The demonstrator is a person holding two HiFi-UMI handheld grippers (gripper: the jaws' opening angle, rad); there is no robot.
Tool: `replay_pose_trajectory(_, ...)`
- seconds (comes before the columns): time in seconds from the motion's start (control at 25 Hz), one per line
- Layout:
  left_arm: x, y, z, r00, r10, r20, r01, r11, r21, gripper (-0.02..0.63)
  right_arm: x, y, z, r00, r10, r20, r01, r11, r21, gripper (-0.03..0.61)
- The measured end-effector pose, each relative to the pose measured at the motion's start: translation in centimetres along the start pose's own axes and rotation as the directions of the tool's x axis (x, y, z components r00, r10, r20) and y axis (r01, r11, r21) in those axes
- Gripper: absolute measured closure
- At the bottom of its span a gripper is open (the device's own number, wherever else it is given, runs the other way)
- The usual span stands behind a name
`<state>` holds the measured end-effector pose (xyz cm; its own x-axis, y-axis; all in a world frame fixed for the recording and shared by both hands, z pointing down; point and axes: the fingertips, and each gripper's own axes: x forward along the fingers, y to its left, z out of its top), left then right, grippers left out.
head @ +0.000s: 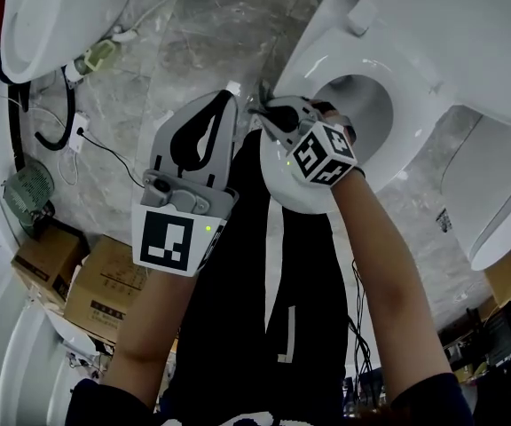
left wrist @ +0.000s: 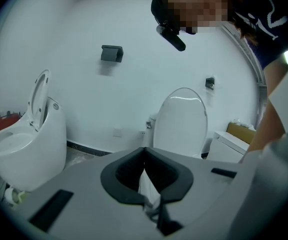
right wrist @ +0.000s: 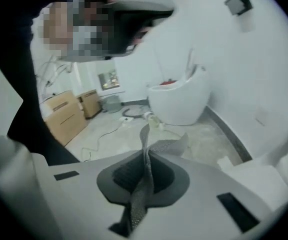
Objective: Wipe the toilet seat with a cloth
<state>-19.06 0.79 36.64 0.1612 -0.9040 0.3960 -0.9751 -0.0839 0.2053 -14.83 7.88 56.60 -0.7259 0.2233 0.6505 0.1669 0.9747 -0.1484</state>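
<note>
The white toilet (head: 433,78) stands at the upper right of the head view, its seat rim (head: 397,162) ringing the open bowl. Both grippers hang close together just left of the bowl. A grey textured cloth (right wrist: 143,184) is pinched in my right gripper (right wrist: 145,156), which is shut; a flap of the cloth sticks up past the jaws. My left gripper (left wrist: 144,151) is shut on a pale strip of cloth (left wrist: 148,186). Seen from the head, the left gripper (head: 231,94) and right gripper (head: 263,109) nearly touch at their tips, above the floor beside the seat.
A second toilet (head: 51,16) stands at the upper left, with cables (head: 87,136) and a plug strip on the marble floor below it. Cardboard boxes (head: 87,282) sit at the lower left. The left gripper view shows a toilet with its lid raised (left wrist: 181,121) against the wall.
</note>
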Motion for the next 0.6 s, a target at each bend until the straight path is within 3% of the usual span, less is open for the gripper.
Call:
replay_pose_trajectory(0.08,-0.3,0.3,0.1,1.000,0.005,0.001,-0.005,1.000,-0.004,0.595,-0.2,-4.0,0.6,0.995,-0.104,0.000,0.104,0.991,0.087,0.554)
replay_pose_trajectory(0.16,-0.5,0.4,0.0,1.000,0.002,0.005,-0.002,1.000,0.001,0.595,-0.1,-4.7,0.8,0.992,-0.125,-0.019,0.127,0.988,0.093,0.554)
replay_pose_trajectory(0.24,-0.4,0.5,-0.1,1.000,0.006,0.003,-0.006,1.000,-0.010,0.595,0.0,-2.5,0.6,0.996,-0.077,-0.041,0.079,0.995,0.053,0.554)
replay_pose_trajectory(0.32,-0.4,0.5,-0.2,1.000,0.008,0.000,-0.008,1.000,-0.021,0.595,0.1,1.6,0.3,0.997,0.021,-0.076,-0.023,0.999,-0.025,0.554)
replay_pose_trajectory(0.48,-0.3,0.5,-0.1,1.000,0.006,-0.006,-0.006,1.000,-0.028,0.595,0.1,10.3,-1.2,0.965,0.200,-0.168,-0.235,0.945,-0.229,0.554)
replay_pose_trajectory(0.52,-0.2,0.6,-0.2,1.000,0.004,-0.009,-0.004,1.000,-0.028,0.595,0.1,10.7,-1.3,0.965,0.206,-0.162,-0.242,0.938,-0.248,0.554)
replay_pose_trajectory(0.6,-0.1,0.7,-0.3,1.000,-0.001,-0.014,0.000,1.000,-0.021,0.595,-0.3,8.9,-1.2,0.980,0.168,-0.104,-0.187,0.956,-0.226,0.554)
